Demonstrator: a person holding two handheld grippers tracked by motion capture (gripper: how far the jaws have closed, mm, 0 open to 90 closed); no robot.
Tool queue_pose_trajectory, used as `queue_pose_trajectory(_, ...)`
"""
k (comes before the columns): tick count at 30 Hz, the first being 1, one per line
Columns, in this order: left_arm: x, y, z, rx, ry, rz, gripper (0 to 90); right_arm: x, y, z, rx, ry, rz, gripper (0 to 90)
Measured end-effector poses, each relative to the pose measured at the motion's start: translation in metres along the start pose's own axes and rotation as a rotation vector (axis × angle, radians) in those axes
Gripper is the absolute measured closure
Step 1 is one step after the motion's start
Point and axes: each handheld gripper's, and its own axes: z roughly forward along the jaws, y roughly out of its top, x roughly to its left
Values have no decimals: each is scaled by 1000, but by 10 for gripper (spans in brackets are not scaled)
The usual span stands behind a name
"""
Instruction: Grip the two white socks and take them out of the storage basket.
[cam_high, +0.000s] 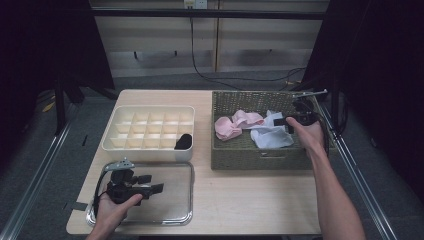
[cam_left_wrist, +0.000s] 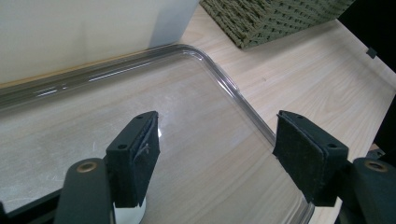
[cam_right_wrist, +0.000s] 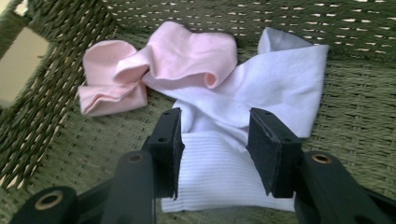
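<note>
**Right hand-held gripper straddles white sock in basket**

Nearest, the left hand-held gripper (cam_high: 150, 184) rests over the clear tray (cam_high: 176, 218) on the bench (cam_high: 240, 200), jaws apart and empty. Farther off, the right hand-held gripper (cam_right_wrist: 215, 135) reaches into the woven basket (cam_high: 240, 160), its jaws half apart around the white sock (cam_right_wrist: 224, 172). The pink sock (cam_right_wrist: 187, 51) lies beyond it. A compartment organizer (cam_high: 115, 145) stands behind the tray.

A cream plastic divided organiser (cam_high: 148, 128) holding a black rolled item (cam_high: 183, 141) sits left, beyond a clear plastic tray (cam_high: 170, 216).
</note>
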Motion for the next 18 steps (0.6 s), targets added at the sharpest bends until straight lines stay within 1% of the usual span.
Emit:
queue_pose_trajectory(1,0,0,0,0,-3,2,308,-1,4,2,2,3,2,581)
queue_pose_trajectory(3,1,0,-1,0,-3,4,309,-2,5,3,2,1,1,583)
queue_pose_trajectory(4,1,0,-1,2,-3,6,308,-2,6,5,21,-11,6,585)
queue_pose_trajectory(6,1,0,-1,3,-3,8,308,-3,9,8,28,-16,8,595)
queue_pose_trajectory(7,1,-1,-1,-1,-5,0,308,-5,11,13,44,-32,10,598)
queue_pose_trajectory(9,1,-1,-1,-2,-6,-2,308,-6,13,15,47,-29,14,600)
queue_pose_trajectory(10,1,-1,-1,0,-7,-2,308,-6,14,16,45,-15,22,602)
queue_pose_trajectory(11,1,0,0,1,-6,-1,308,-7,16,18,41,-23,27,608)
queue_pose_trajectory(13,1,0,0,1,-10,2,307,-8,17,22,64,-44,23,612)
queue_pose_trajectory(14,2,0,0,1,-14,6,298,-9,17,25,71,-41,28,620)
queue_pose_trajectory(15,2,0,0,-2,-18,5,290,-10,17,27,77,-50,30,620)
queue_pose_trajectory(18,2,0,-1,2,-14,6,285,-11,16,31,102,-53,33,615)
